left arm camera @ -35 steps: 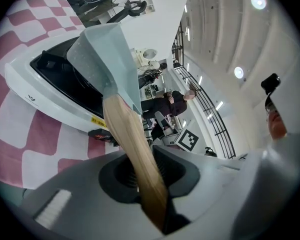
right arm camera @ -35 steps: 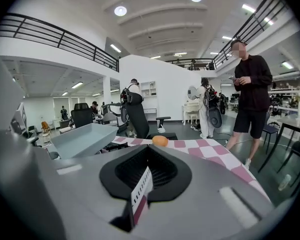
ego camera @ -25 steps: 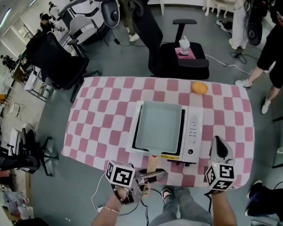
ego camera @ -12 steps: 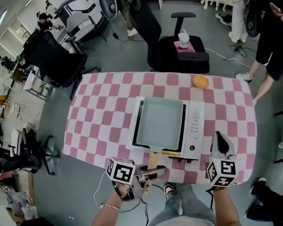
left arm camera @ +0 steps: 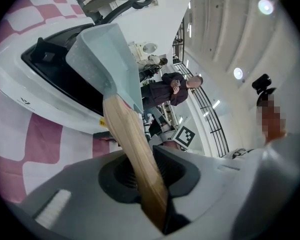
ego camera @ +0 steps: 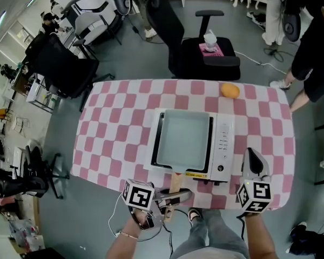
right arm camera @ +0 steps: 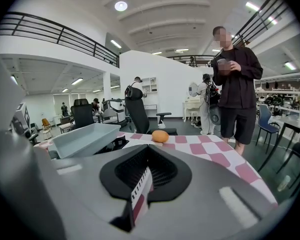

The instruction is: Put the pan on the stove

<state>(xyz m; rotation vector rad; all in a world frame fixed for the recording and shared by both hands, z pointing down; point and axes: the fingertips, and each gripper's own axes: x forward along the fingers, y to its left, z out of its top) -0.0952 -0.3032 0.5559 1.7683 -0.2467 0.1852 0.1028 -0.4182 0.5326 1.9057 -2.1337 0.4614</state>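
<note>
Pan [ego camera: 182, 142] sits on the stove [ego camera: 222, 149] just ahead of the left tool [ego camera: 178, 197], which clamps its wooden handle [ego camera: 175, 183] (right tool [ego camera: 254, 163] idles alongside, closed on nothing). I'd settle it flat and centred before letting go.

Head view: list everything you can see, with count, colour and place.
pan: one, pale grey-blue, on the stove
wooden handle: one, tan, sticks out over the stove's near edge
stove: one, white with black top, middle of the table
tablecloth: one, pink and white checks, covers the table
orange: one, orange, far right of the table
office chairs: at least three, black, beyond the table
bystander: one, black clothes, right edge
left gripper: shut on the wooden handle
right gripper: jaws together, empty, near right of the table
</note>
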